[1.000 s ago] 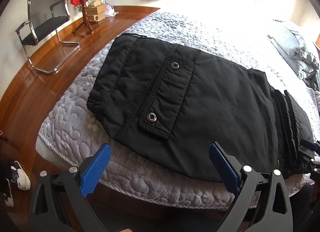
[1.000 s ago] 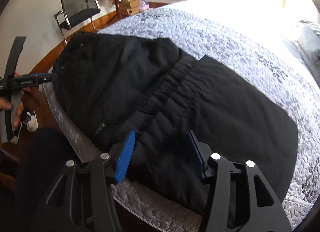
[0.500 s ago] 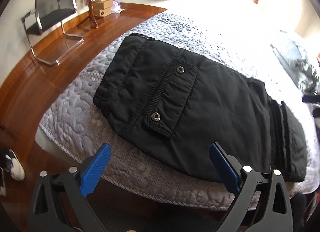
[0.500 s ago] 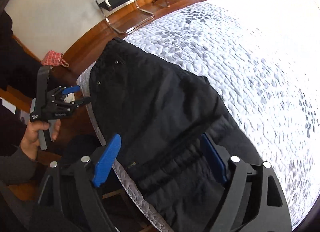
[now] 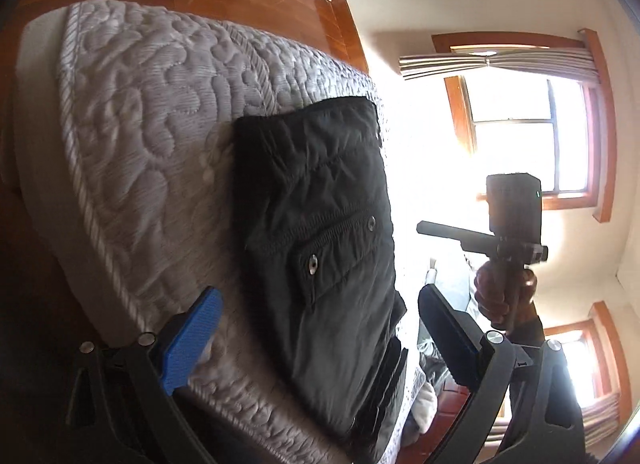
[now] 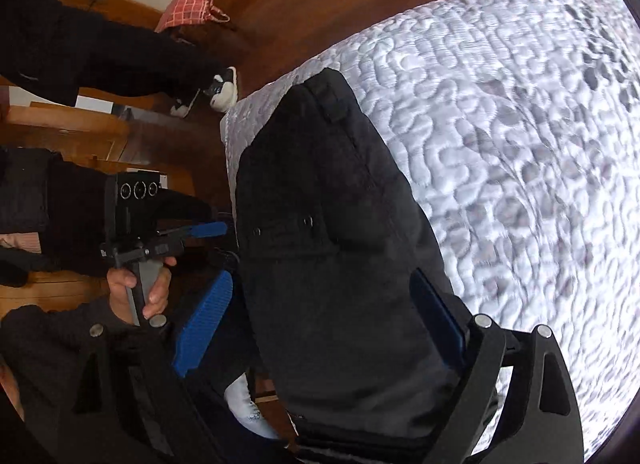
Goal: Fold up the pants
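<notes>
**What cannot be made out**

Glare from the window (image 5: 520, 135) washes out the bed surface beyond the black pants (image 5: 320, 244). The pants' near end runs off the bottom edge. Quilt (image 6: 540, 183) stitching blurs toward the right edge in the right wrist view.

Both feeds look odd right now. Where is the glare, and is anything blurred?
Left wrist view: the window blows out white, washing over the far bed behind the black pants, and the scene sits rolled sideways. Right wrist view: the quilted bedspread is overexposed and smeared toward the right edge; the pants are too dark to show detail.
</notes>
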